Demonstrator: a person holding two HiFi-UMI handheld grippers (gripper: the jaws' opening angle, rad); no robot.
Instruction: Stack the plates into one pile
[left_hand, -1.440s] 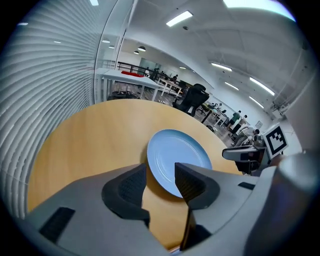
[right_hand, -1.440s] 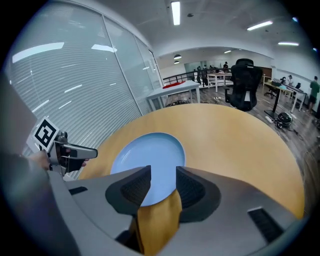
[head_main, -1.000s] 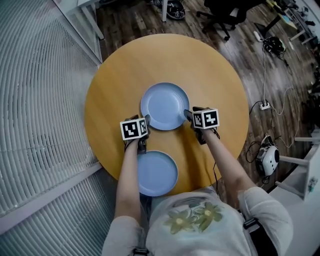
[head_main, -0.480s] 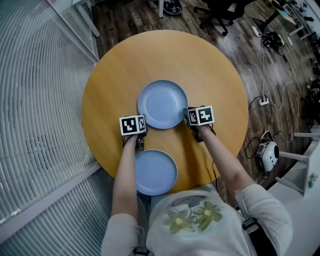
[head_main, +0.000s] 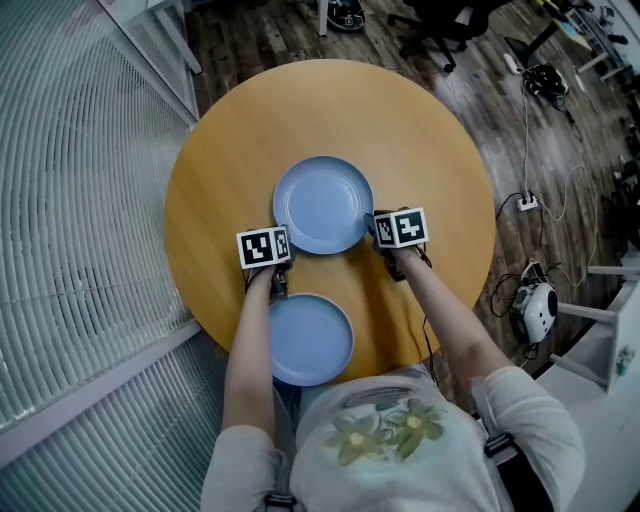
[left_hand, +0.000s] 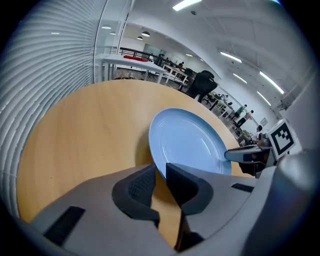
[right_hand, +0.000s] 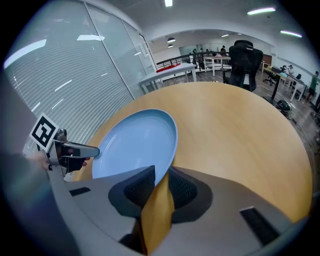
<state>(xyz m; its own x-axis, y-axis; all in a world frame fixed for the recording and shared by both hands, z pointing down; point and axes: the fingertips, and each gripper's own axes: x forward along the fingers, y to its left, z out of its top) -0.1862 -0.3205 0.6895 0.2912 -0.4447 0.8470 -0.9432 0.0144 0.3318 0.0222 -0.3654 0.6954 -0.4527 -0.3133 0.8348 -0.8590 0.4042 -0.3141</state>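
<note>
On the round wooden table (head_main: 420, 130), the head view takes in two blue plates: the far plate (head_main: 322, 204) at the middle and the near plate (head_main: 310, 340) at the edge nearest the person (neither gripper view shows this second one). From above, the marker cubes (head_main: 264, 246) hide the jaws. The gripper views show them: the left gripper (left_hand: 160, 175) and the right gripper (right_hand: 161, 181) have each just been closing, and each is clamped on the far plate's rim, on opposite sides. The left forearm (head_main: 252, 345) crosses the near plate's left rim. An office chair (head_main: 440, 25) and a power strip (head_main: 527, 211) sit on the floor beyond the table, and a slatted wall (head_main: 80, 200) runs along the left.
</note>
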